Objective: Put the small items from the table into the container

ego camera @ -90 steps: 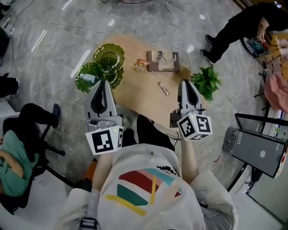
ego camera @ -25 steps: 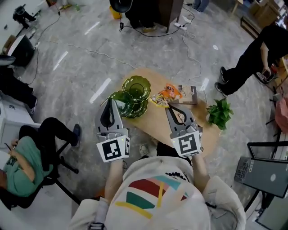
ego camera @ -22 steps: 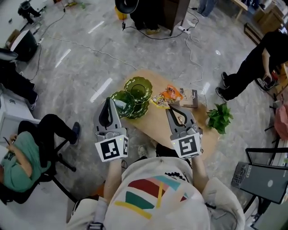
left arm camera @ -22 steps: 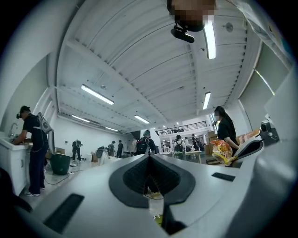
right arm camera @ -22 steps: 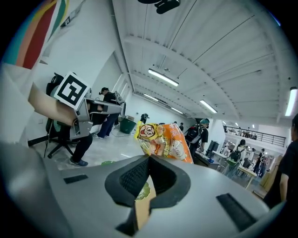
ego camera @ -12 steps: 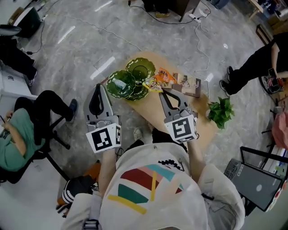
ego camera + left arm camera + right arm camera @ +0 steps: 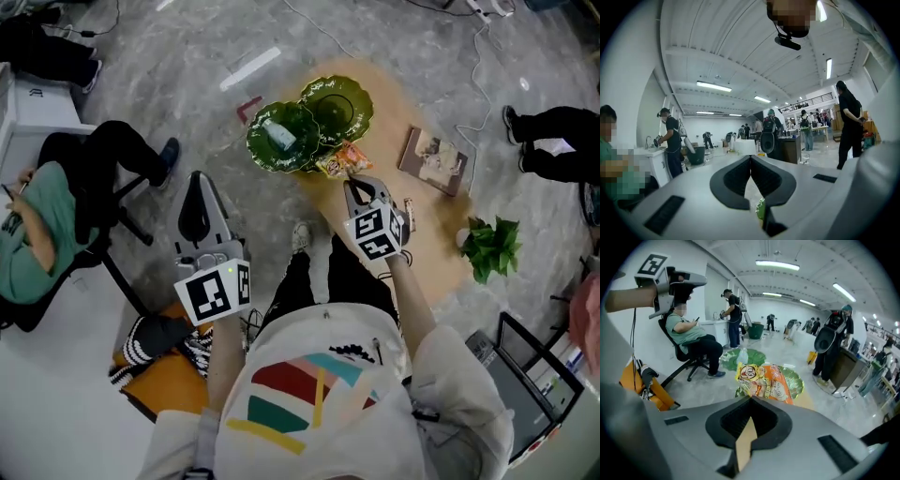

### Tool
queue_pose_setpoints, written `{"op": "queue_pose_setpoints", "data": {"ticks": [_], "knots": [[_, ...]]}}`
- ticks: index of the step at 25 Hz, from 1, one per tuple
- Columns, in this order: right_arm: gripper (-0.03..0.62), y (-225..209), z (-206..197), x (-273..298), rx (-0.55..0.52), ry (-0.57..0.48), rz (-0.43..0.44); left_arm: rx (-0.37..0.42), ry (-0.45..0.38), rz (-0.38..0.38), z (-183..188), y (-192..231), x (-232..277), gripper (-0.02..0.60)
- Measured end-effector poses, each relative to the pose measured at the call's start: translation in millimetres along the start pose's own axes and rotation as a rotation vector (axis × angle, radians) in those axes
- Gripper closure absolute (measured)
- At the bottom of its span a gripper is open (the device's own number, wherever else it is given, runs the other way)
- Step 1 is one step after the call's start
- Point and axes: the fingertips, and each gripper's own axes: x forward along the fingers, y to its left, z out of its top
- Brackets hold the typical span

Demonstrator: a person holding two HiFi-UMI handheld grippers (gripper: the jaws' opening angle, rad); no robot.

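My right gripper [image 7: 350, 180] [image 7: 751, 398] is shut on the near edge of a bunch of yellow and orange snack packets [image 7: 343, 159] [image 7: 764, 383]. The packets hang at the near rim of the green leaf-shaped dish [image 7: 330, 111] [image 7: 799, 383], low over the wooden table [image 7: 375, 239]. A clear wrapped item [image 7: 277, 135] [image 7: 742, 355] lies in the dish's left lobe. My left gripper [image 7: 194, 180] [image 7: 750, 157] is shut with nothing in it. It is held off the table's left side, over the floor, pointing out across the room.
A book [image 7: 437, 161] and a small snack bar [image 7: 409, 214] lie on the table right of my right gripper. A potted plant [image 7: 489, 246] stands on the floor at the right. A seated person [image 7: 37, 225] and an office chair are at the left.
My right gripper has dropped sharply with the snack packets and now sits at the dish's near rim. My left gripper has sunk and drifted away from the table, out over the floor.
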Motion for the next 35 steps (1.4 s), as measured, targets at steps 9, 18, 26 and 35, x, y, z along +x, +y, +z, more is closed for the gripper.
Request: {"op": "queue_pose_setpoints", "data": {"ticks": [9,18,26,35], "knots": [[0.582,21,-74,114,-0.014,0.138,0.173,-0.022,0.164,0.015,-82,-21,6,0.574],[0.582,23,-81,181,-0.005,0.181,0.178,-0.031,0.2,0.031,-104,-19,-1,0.574],[0.301,12,-37,169,0.094,-0.009,0.092,-0.024,0.165,0.032,-82,-12,-2,0.574],[0.303,23,-1,73,0.163,-0.043,0.077,-0.016,0.004,0.01,-7,-3,-11,0.574]]}}
